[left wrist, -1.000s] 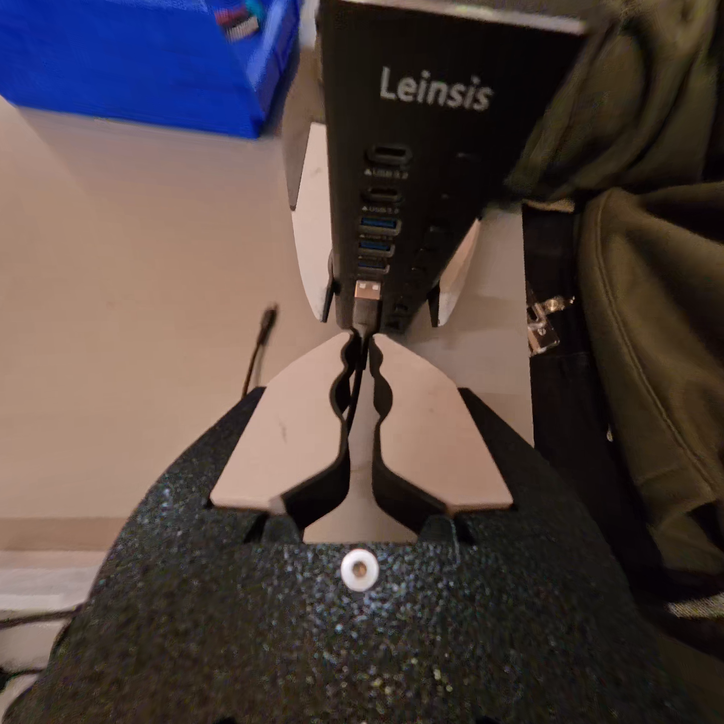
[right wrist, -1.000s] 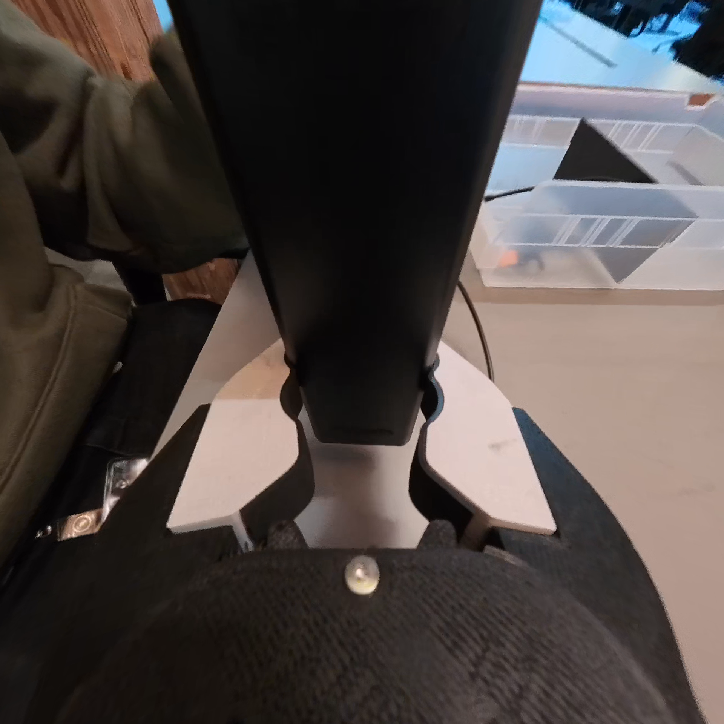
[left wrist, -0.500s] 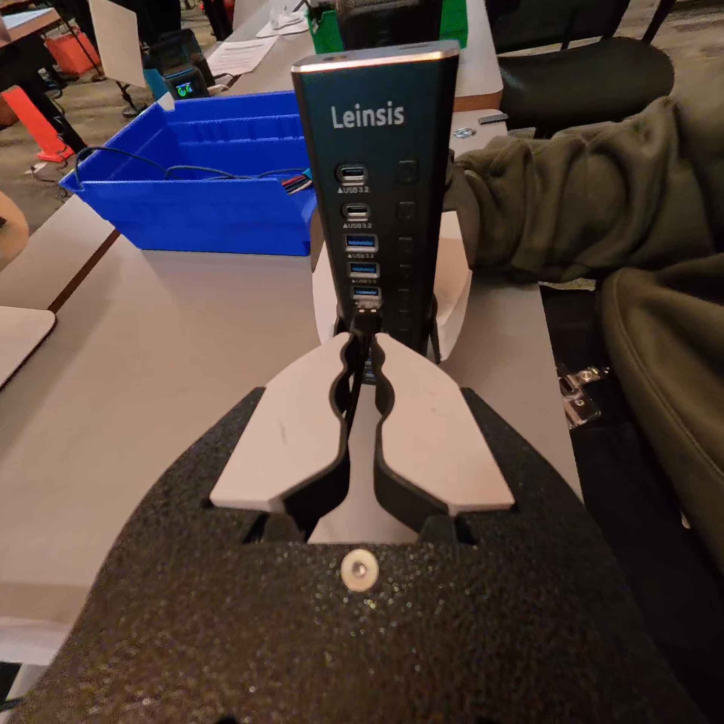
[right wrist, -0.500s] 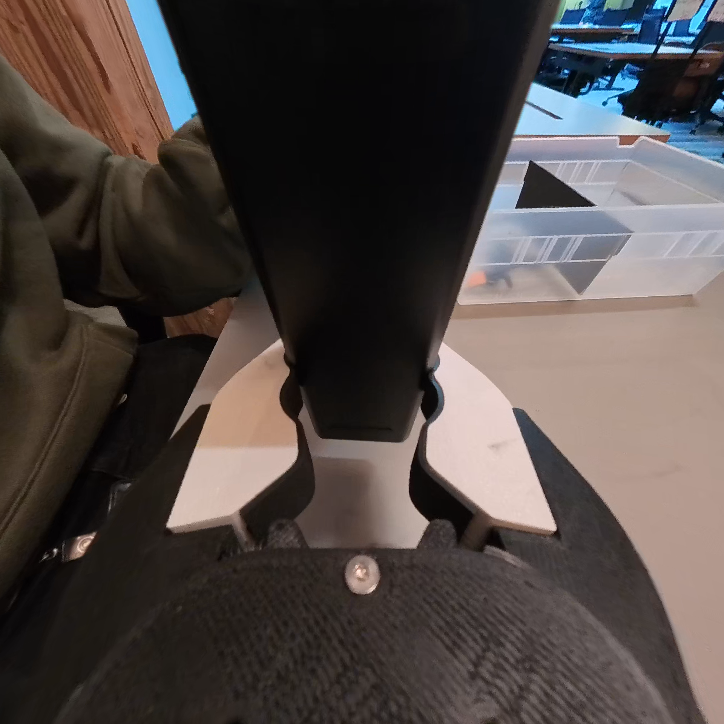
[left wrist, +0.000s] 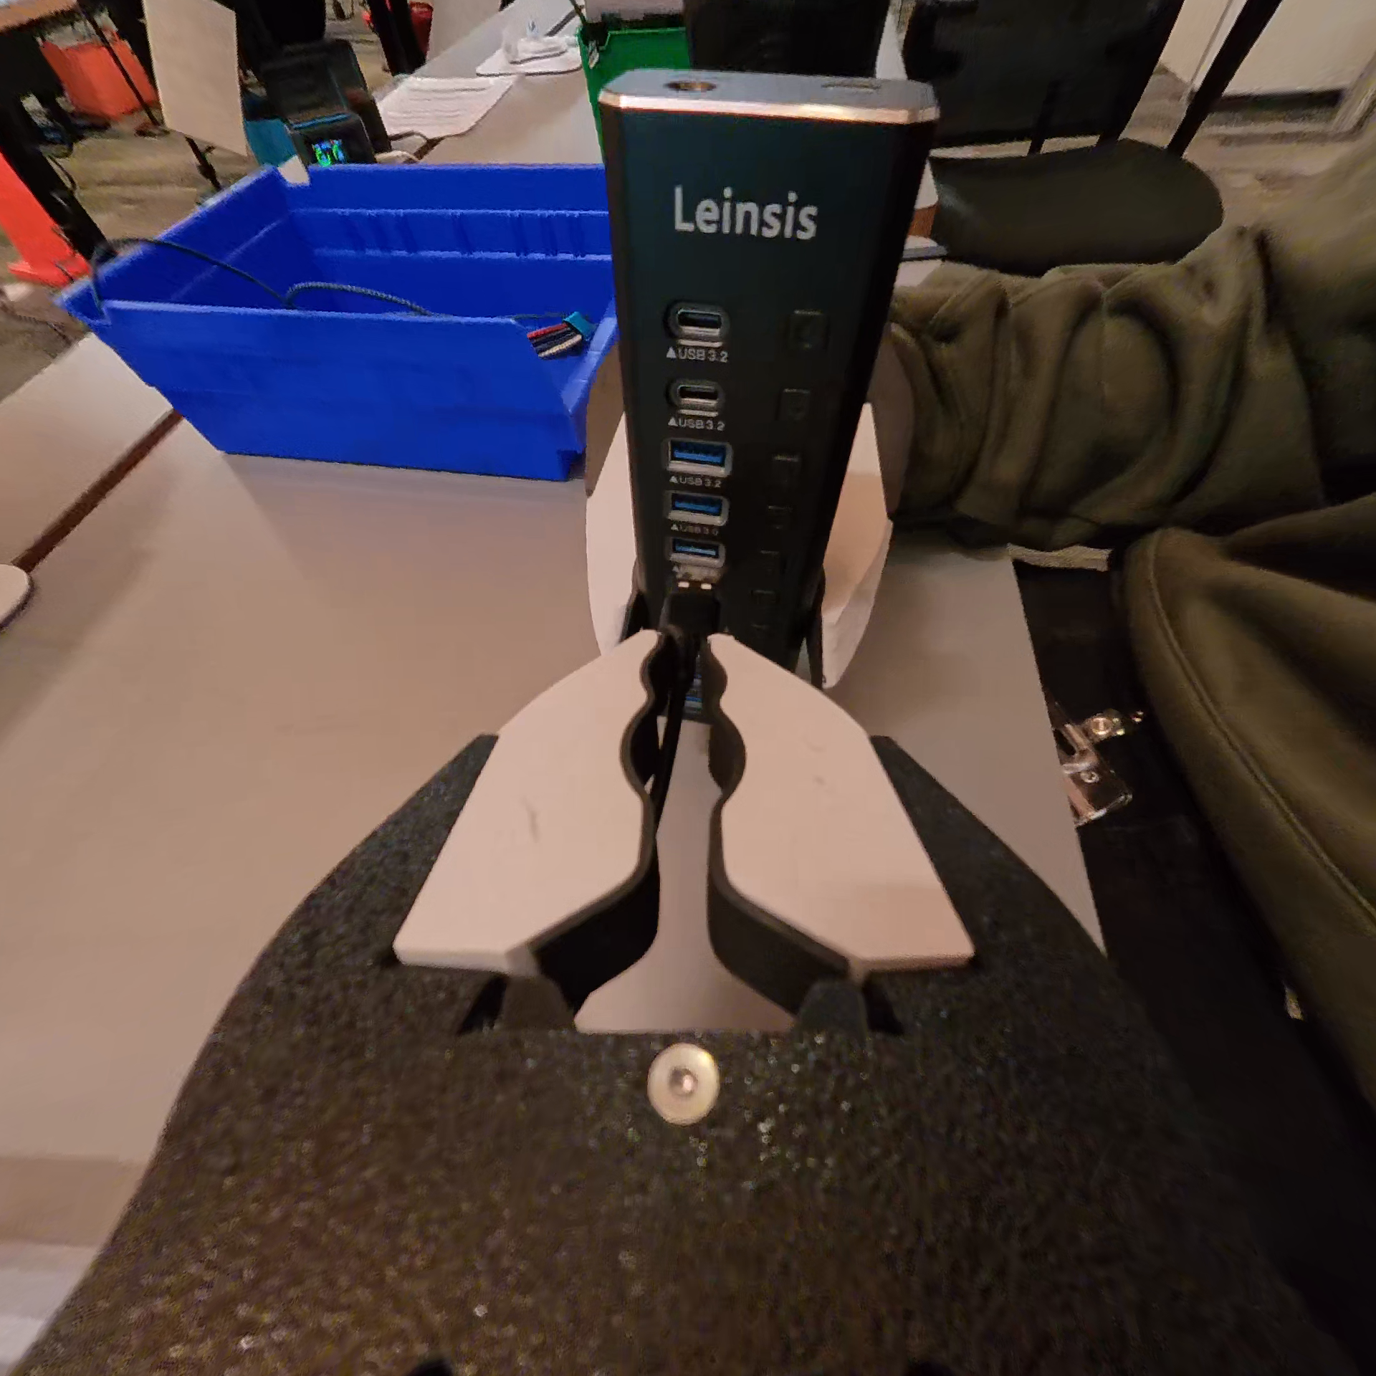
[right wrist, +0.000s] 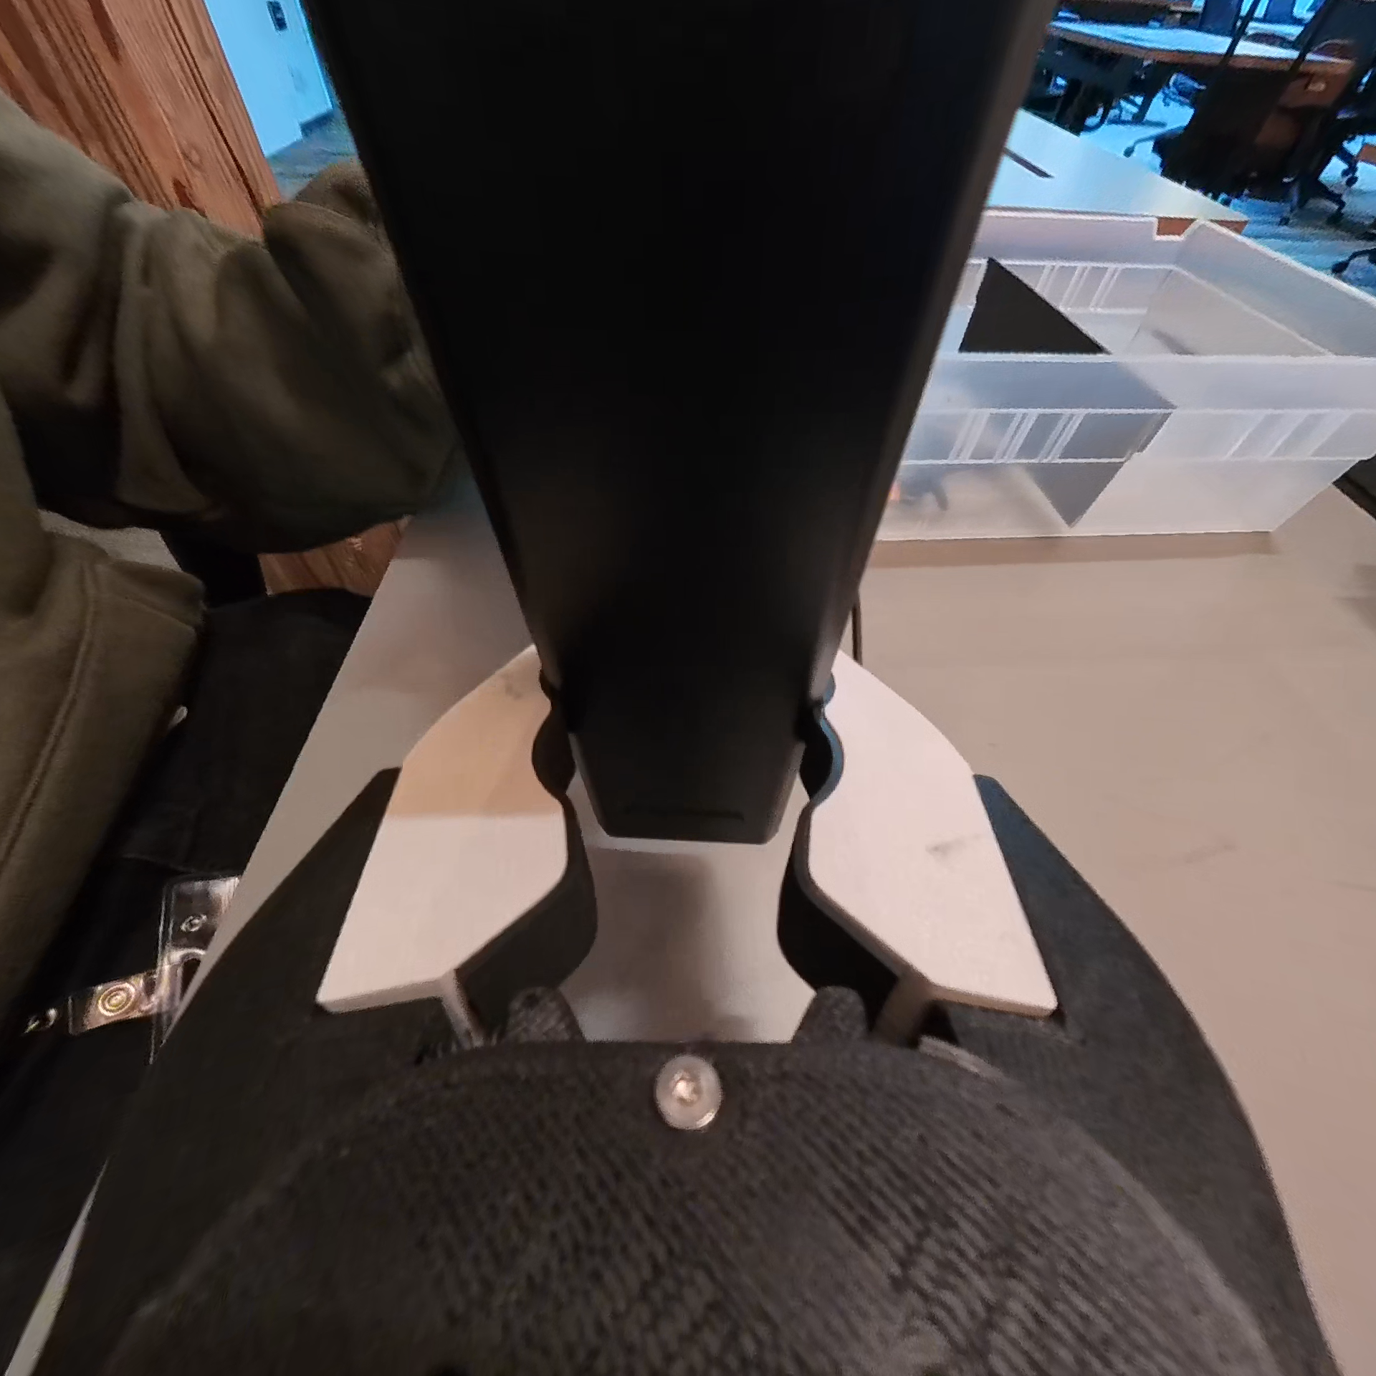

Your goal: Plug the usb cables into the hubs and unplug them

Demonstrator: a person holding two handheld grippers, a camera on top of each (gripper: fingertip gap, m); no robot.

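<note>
While pinching the black USB plug at a hub port, left gripper nearly closed; right gripper clamped around hub's base.

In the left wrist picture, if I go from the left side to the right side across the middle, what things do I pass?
Blue plastic bin → tall black USB hub standing upright → person's olive-green sleeve.

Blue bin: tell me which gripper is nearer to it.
Left. The left gripper, shut on the USB plug, sits on the blue bin's side of the hub; the right gripper clamps the hub's far side.
</note>
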